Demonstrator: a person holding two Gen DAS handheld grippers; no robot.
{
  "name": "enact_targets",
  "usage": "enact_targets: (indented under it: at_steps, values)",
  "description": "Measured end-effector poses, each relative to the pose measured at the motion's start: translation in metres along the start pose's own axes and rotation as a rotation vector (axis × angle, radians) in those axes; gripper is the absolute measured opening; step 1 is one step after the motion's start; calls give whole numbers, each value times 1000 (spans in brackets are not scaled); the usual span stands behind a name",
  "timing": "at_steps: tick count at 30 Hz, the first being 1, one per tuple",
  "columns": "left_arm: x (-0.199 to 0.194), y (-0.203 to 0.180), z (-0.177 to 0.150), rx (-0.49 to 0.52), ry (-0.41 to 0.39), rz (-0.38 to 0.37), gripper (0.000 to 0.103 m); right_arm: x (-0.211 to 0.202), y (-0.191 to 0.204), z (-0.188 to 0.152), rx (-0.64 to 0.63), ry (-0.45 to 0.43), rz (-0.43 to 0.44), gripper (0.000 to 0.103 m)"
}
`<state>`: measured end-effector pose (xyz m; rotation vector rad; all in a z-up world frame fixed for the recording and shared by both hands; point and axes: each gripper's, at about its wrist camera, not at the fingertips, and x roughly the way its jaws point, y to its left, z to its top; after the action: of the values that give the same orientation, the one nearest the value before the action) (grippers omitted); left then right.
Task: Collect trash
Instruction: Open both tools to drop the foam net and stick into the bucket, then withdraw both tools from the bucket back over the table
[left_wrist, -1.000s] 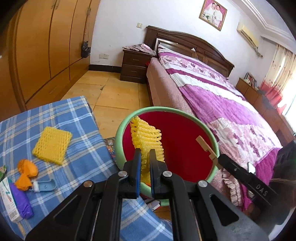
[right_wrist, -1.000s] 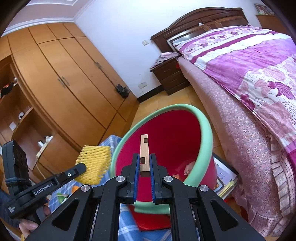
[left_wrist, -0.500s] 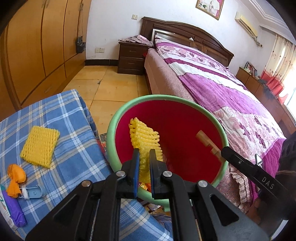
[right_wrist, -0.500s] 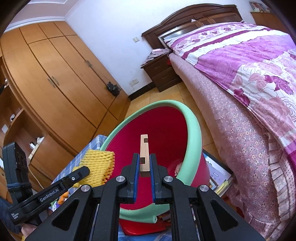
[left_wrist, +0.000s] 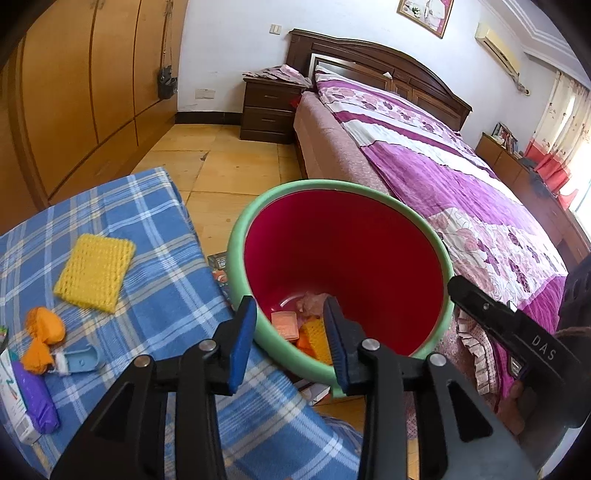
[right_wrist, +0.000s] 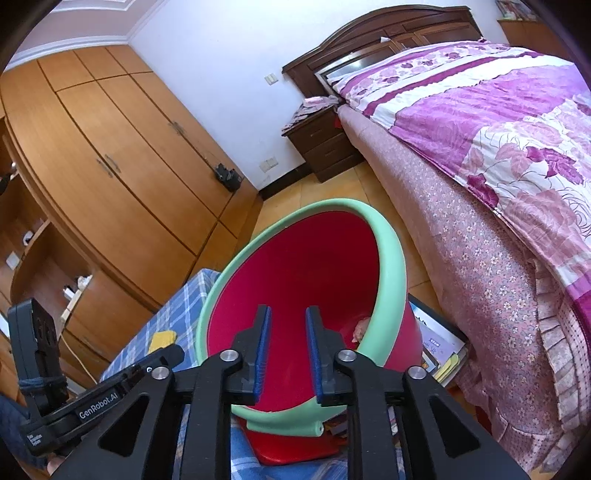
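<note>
A red bin with a green rim (left_wrist: 384, 195) stands beside the table; it also shows in the right wrist view (right_wrist: 388, 258). My left gripper (left_wrist: 290, 339) is open and empty over the bin's near rim. At the bin's bottom lie a yellow foam net (left_wrist: 319, 339), an orange packet (left_wrist: 285, 323) and pink scrap. My right gripper (right_wrist: 287, 350) is open and empty over the bin mouth; it also shows in the left wrist view (left_wrist: 458, 286). On the blue plaid cloth (left_wrist: 155, 295) lie another yellow foam net (left_wrist: 94, 271), orange wrappers (left_wrist: 42, 338), a blue clip (left_wrist: 79, 363) and a purple-white pack (left_wrist: 26, 398).
A bed with a purple floral cover (left_wrist: 424, 155) runs along the right. A dark nightstand (left_wrist: 269, 110) stands at the far wall, wooden wardrobes (left_wrist: 92, 81) on the left. Books and papers (right_wrist: 439, 347) lie on the floor by the bin.
Both grippers opened. The yellow foam net left the left gripper and now lies in the bin. The wooden piece is gone from the right gripper.
</note>
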<state>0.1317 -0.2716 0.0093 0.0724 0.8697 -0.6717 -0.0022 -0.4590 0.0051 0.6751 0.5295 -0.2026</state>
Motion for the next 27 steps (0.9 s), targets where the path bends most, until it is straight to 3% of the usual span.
enact_targets:
  at_steps: [16, 19, 27]
  values:
    - [-49, 29, -20, -56, -40, 62, 42, -25, 33, -12, -47, -1, 17, 43]
    - [-60, 39, -27, -72, -46, 79, 44, -27, 40, -17, -57, 4, 21, 57]
    - [-86, 64, -41, -109, -71, 131, 50, -30, 63, -34, -104, 36, 20, 58]
